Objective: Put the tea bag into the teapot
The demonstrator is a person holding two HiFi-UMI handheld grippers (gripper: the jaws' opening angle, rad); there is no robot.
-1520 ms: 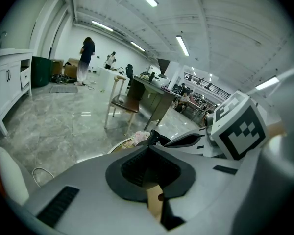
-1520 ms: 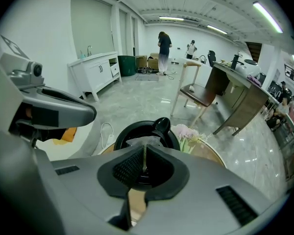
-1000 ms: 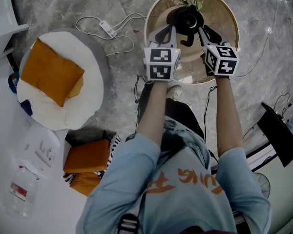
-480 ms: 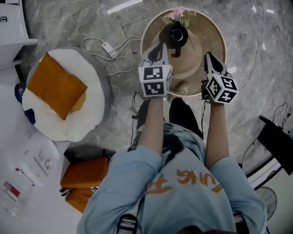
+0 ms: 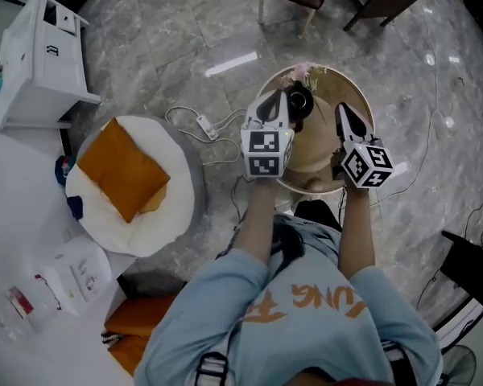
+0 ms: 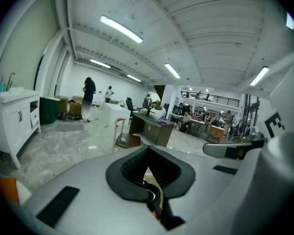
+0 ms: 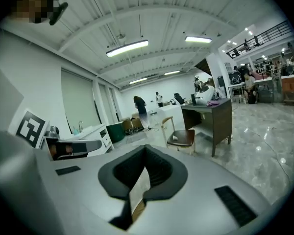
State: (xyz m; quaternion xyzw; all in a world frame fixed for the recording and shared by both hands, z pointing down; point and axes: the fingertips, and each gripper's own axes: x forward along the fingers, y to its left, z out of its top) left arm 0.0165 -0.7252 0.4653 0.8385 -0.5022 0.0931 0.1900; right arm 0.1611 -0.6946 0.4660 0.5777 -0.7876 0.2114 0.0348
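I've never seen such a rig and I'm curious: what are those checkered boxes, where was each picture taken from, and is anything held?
No robot: a person holds a grasping tool in each hand, and the patterned cubes are part of those. One camera on the person's head looks down at the left tool, the right tool and a round table bearing a black teapot and flowers. The other two cameras ride on the tools and look along their jaws. The right tool's jaws are closed on a pale flat piece, probably the tea bag. The left tool's jaws are together; I cannot identify the dark ringed part under them.
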